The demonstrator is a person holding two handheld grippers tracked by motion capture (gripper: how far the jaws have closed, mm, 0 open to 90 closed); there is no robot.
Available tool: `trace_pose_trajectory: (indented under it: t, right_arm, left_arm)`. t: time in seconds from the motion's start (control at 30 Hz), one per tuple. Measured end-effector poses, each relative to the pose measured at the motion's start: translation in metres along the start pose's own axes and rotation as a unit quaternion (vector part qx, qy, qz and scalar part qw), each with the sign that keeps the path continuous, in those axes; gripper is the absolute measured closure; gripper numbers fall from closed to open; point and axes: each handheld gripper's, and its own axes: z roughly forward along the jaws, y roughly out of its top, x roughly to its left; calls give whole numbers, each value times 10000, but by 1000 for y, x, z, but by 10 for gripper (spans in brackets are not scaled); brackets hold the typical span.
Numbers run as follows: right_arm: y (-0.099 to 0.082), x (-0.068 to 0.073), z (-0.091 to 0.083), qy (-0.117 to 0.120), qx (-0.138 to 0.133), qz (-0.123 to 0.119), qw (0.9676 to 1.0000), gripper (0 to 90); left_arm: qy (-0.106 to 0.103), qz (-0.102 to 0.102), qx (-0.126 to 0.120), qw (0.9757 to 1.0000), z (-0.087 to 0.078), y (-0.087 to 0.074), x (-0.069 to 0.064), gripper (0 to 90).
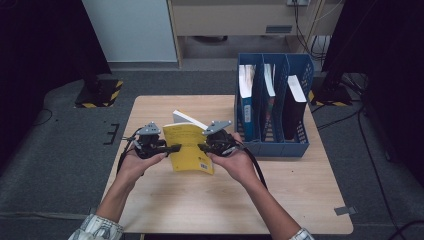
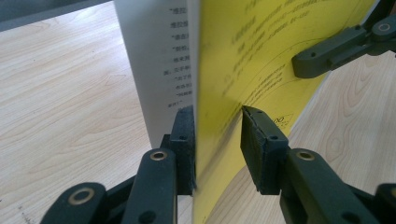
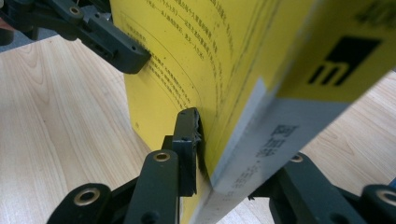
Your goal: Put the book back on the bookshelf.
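We look down on a wooden table (image 1: 165, 200) where a person's two hands each hold a gripper. Between them a yellow book (image 1: 191, 148) is held above the middle of the table, its cover partly opened. The left gripper (image 1: 172, 148) sits at the book's left edge; in its own view the cover (image 2: 261, 56) runs between its jaws, one pad against it and the other standing just off it, so the jaws are slightly open and not pinching. The right gripper (image 1: 202, 147) sits at the book's right edge, and in its own view its jaws are clamped on the book's thick spine side (image 3: 261, 140). On the far right of the table stands a blue file rack (image 1: 272, 145) holding other books.
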Motion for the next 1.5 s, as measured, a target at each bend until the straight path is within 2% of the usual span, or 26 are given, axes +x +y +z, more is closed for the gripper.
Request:
trace_pose_trajectory:
  t: [0.13, 0.27, 0.33, 0.47, 0.57, 0.77, 0.97, 1.07, 1.17, 1.23, 1.27, 1.37, 1.4, 1.5]
  right_arm:
    - [-2, 2, -2, 15, 10, -4, 10000, 701]
    - [-1, 5, -3, 9, 32, -117, 9999, 671]
    - [1, 6, -3, 7, -41, -109, 9999, 652]
    - [8, 8, -4, 6, -108, -199, 9997, 691]
    - [9, 8, -3, 46, -118, -152, 9998, 713]
    - [10, 7, -2, -72, -81, -163, 9998, 735]
    - [10, 2, -2, -193, -118, -85, 9997, 739]
    - [9, 0, -3, -261, -129, -91, 9995, 740]
    - [6, 0, -5, -222, -157, -68, 9996, 739]
    - [5, 2, -6, -135, -196, -62, 9997, 735]
    - [5, 2, -6, -135, -196, -62, 9997, 735]
    - [4, 4, -9, 3, -210, -76, 9998, 718]
    - [4, 4, -9, 3, -210, -76, 9998, 718]
    - [5, 7, -12, 40, -247, -93, 9996, 715]
  left_arm:
    - [-36, -78, -16, 10000, -2, -6, 2, 666]
    - [-37, -89, -27, 9999, -3, -7, 2, 670]
    - [-49, -82, -32, 9999, -3, -7, 2, 670]
    - [-28, -85, -37, 10000, -3, -7, 2, 671]
    - [16, -107, -57, 9999, -3, -7, 3, 667]
    - [61, -156, -81, 9998, -3, -7, 5, 667]
    - [238, -284, -140, 9992, -7, -8, 11, 624]
    - [338, -254, -59, 9991, -10, -13, 12, 614]
    - [454, -220, 63, 9987, -9, -21, 11, 595]
    - [576, -236, 198, 9979, -8, -34, 10, 575]
    - [576, -236, 198, 9979, -8, -34, 10, 562]
    - [733, -197, 462, 9960, -3, -52, 6, 532]
    - [733, -197, 462, 9960, -3, -52, 6, 521]
    - [934, -68, 620, 9937, -3, -63, 2, 505]
